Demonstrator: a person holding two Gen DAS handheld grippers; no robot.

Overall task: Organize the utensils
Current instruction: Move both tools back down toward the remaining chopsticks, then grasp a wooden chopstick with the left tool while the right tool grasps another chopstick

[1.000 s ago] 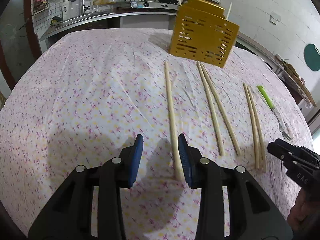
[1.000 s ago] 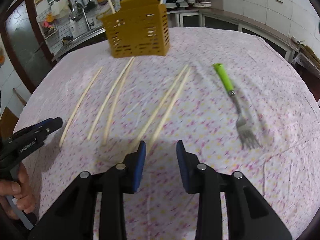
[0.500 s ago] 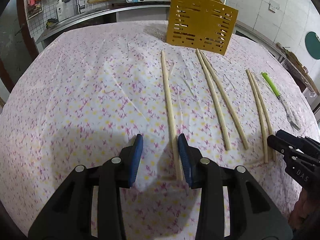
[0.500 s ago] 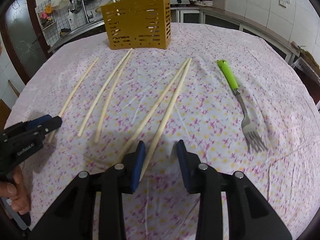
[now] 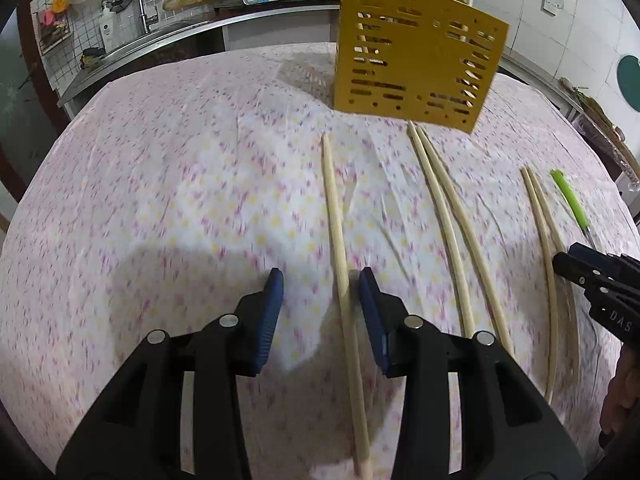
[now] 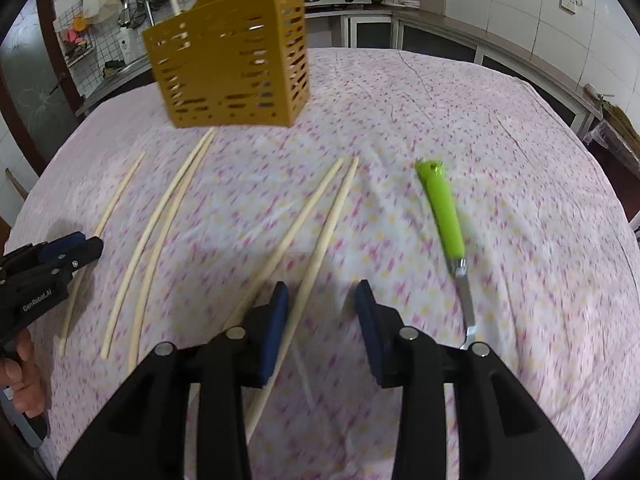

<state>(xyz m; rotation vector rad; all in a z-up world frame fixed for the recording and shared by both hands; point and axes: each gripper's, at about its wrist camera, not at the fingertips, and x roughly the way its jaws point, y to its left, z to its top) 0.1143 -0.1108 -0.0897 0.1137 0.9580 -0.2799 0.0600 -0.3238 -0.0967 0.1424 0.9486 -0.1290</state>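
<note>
Several pale chopsticks lie on the floral tablecloth in front of a yellow slotted utensil holder (image 5: 416, 60), also in the right wrist view (image 6: 232, 68). My left gripper (image 5: 320, 312) is open low over the table, straddling a single chopstick (image 5: 340, 256) that runs between its blue pads. My right gripper (image 6: 322, 320) is open, with the right stick of a chopstick pair (image 6: 320, 248) between its pads. A fork with a green handle (image 6: 442, 212) lies to its right. Chopsticks stand in the holder.
Another chopstick pair (image 5: 452, 224) lies between the two grippers. The table (image 5: 160, 184) is round with a pink floral cloth. A kitchen counter with sink (image 5: 132, 32) and pots stands behind the table.
Both grippers have moved forward toward the holder and lower over the table. Each now has a chopstick between its open pads.
</note>
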